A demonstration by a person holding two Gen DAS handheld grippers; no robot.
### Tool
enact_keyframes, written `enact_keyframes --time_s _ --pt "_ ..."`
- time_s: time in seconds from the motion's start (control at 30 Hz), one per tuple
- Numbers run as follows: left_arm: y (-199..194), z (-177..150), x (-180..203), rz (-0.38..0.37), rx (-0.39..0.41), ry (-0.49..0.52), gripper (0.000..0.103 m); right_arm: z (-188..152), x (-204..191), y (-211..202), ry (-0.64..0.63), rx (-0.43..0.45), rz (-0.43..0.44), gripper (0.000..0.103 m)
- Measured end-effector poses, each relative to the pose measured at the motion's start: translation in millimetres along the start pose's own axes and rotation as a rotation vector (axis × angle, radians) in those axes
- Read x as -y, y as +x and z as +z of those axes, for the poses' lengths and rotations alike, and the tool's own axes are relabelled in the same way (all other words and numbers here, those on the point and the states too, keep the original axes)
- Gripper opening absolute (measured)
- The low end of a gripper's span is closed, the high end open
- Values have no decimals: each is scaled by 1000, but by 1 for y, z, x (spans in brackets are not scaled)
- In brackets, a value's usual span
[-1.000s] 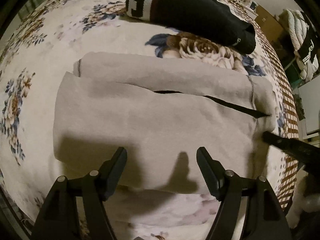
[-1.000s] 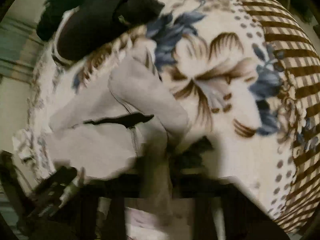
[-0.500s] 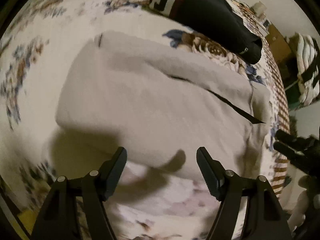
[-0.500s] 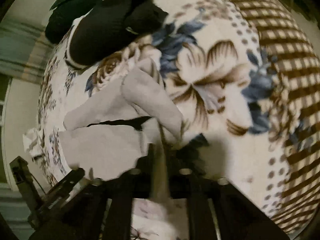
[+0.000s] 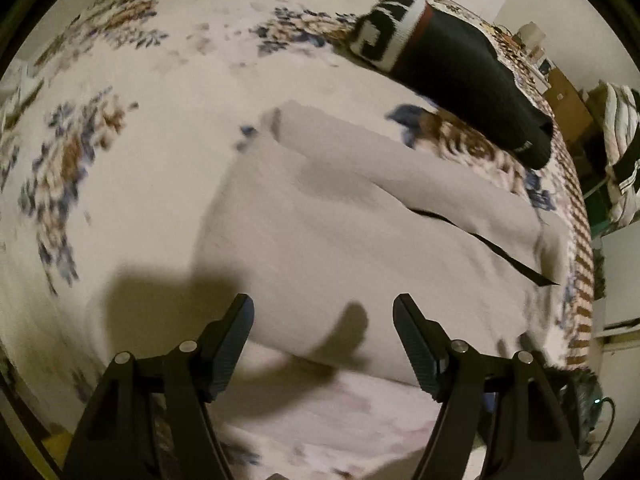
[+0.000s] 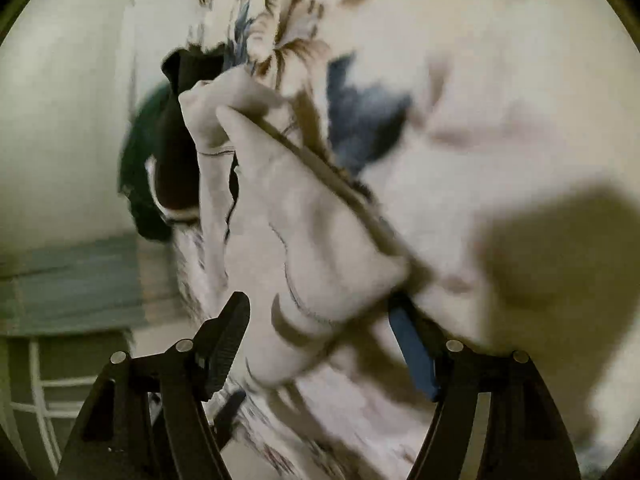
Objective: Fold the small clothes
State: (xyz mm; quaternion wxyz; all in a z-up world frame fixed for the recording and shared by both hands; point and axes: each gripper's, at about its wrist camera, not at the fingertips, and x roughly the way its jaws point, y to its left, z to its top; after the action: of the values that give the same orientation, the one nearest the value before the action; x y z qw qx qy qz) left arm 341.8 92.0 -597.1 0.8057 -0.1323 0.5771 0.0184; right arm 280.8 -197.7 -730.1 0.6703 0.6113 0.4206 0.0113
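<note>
Hovering with jaws spread and empty, the left claw point(image 5: 323, 322) hangs over the near edge of the folded grey garment point(image 5: 360, 248) on the floral bed point(image 5: 160, 140). The right claw point(image 6: 320, 320) has just been opening; grey cloth lies loose between its jaws. A black garment point(image 5: 460, 68) lies beyond.

- Dim, warm yellowish indoor light in both views.
- Heavy fisheye bend; black vignette round the rims.
- Left wrist view: motion blur on the floral bedspread point(image 5: 120, 128), smeared at left and top; grey garment point(image 5: 360, 240) soft-edged.
- Hard dark shadow thrown onto cloth near the left gripper point(image 5: 323, 342); light from above and behind.
- Right wrist view: strongly blurred throughout, big shadow blob at right, right gripper point(image 6: 320, 344) fingers sharp.
</note>
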Motion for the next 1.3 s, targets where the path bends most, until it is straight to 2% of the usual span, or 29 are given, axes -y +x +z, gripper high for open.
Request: enact_keyframes --time_s 0.1,0.33,0.47,0.67,0.7,0.77,0.8,0.83,0.87,0.93,1.07,1.2,1.3 --pt "2 9 -12 13 5 23 70 -3 -6 10 -2 116 78 75" --pt "16 19 -11 -5 2 95 70 7 -19 27 -19 268 170 75" --pt "19 26 -1 -30 10 127 70 21 -30 33 -57 330 170 75" --pt "22 36 9 -52 18 141 70 35 -37 39 -46 382 147 74" --pt "22 37 9 -53 20 139 70 37 -36 40 -40 390 139 71" --pt "22 39 9 -54 20 137 70 40 -35 40 -26 405 105 57" --pt "21 40 8 -54 22 135 70 44 -31 37 -16 410 82 39" --pt "20 41 8 -55 25 133 70 46 -28 37 -7 410 70 25" --pt "19 41 7 -55 27 132 70 49 -26 37 7 413 44 21" --pt "16 44 2 -51 33 118 70 51 -27 36 2 412 24 18" --pt "10 50 -10 -51 42 76 70 46 -53 29 -88 430 -67 16" --pt "-1 53 -33 -44 62 21 70 36 -97 23 -259 451 -164 16" --pt "-10 55 -54 -30 75 -21 70 14 -134 21 -428 456 -236 15"
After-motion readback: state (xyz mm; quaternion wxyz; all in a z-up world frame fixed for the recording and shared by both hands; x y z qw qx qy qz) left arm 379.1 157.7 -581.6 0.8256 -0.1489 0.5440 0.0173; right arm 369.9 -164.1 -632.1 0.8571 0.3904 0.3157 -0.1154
